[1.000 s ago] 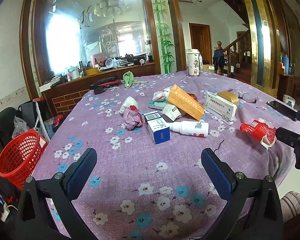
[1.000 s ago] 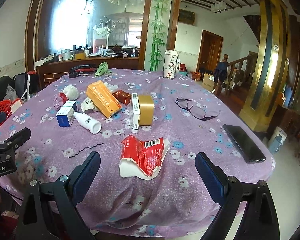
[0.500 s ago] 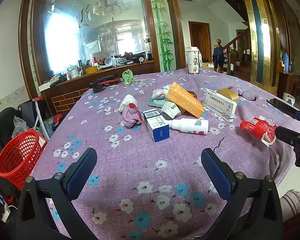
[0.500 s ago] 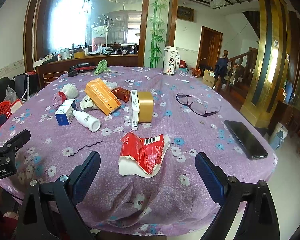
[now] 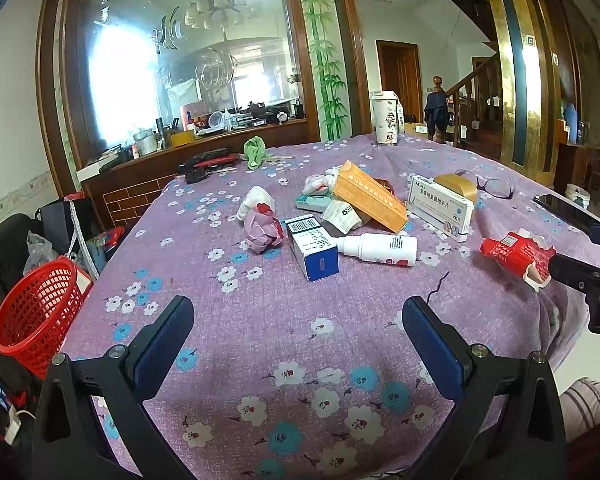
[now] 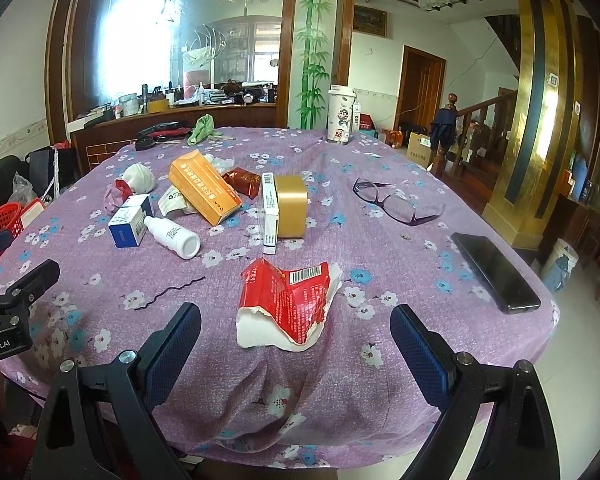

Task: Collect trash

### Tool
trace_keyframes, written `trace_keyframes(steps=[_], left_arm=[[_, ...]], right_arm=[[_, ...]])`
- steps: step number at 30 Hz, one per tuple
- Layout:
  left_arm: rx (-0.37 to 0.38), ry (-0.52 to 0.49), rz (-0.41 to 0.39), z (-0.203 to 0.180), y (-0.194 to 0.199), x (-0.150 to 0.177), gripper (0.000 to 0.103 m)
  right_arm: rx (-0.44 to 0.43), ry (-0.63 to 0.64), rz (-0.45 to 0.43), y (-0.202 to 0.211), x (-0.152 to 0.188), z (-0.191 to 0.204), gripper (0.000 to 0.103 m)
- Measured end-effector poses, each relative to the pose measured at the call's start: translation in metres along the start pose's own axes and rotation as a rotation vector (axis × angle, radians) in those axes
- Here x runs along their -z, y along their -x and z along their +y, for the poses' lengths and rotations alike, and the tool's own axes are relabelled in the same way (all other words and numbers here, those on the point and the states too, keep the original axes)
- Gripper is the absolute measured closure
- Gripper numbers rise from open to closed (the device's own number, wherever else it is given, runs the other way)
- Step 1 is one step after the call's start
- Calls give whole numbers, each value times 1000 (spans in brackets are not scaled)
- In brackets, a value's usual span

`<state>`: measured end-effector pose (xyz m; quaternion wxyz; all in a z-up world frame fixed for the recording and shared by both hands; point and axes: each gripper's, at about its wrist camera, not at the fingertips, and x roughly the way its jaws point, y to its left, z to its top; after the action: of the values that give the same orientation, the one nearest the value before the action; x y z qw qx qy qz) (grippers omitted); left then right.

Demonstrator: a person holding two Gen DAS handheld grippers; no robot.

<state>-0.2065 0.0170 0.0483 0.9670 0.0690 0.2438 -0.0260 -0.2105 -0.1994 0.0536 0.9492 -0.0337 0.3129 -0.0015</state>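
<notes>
A torn red tissue pack (image 6: 286, 302) lies near the table's front edge, just ahead of my open, empty right gripper (image 6: 296, 344); it also shows in the left wrist view (image 5: 516, 254). My left gripper (image 5: 296, 340) is open and empty over bare cloth. Ahead of it lie a blue-white box (image 5: 312, 248), a white bottle (image 5: 378, 248), a crumpled pink wrapper (image 5: 262, 230), an orange box (image 5: 370, 196) and a white pill box (image 5: 440, 204). A red basket (image 5: 36, 312) stands on the floor at the left.
The table has a purple flowered cloth (image 5: 260, 312). Glasses (image 6: 396, 202), a black phone (image 6: 494, 272), a gold tape roll (image 6: 290, 204) and a tall cup (image 6: 340, 114) lie on it. A green rag (image 5: 254, 152) and a black tool (image 5: 204, 166) are at the far side.
Both grippers have drifted slightly nearer the table; the items look a little closer. Nothing was grasped or moved.
</notes>
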Motion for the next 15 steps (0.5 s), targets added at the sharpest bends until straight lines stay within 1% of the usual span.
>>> trace_keyframes(steps=[4,9,15], left_arm=[[2,0,6,0,-1,0,0],[14,2,46,1,-12,3,0],[39,57,151,17,-39,-15,0]], right_arm=[[-4,1,8,-2,2,1,6],[-11,17,22,-7,2,4,6],[-40,80,17,-11,-5,13,20]])
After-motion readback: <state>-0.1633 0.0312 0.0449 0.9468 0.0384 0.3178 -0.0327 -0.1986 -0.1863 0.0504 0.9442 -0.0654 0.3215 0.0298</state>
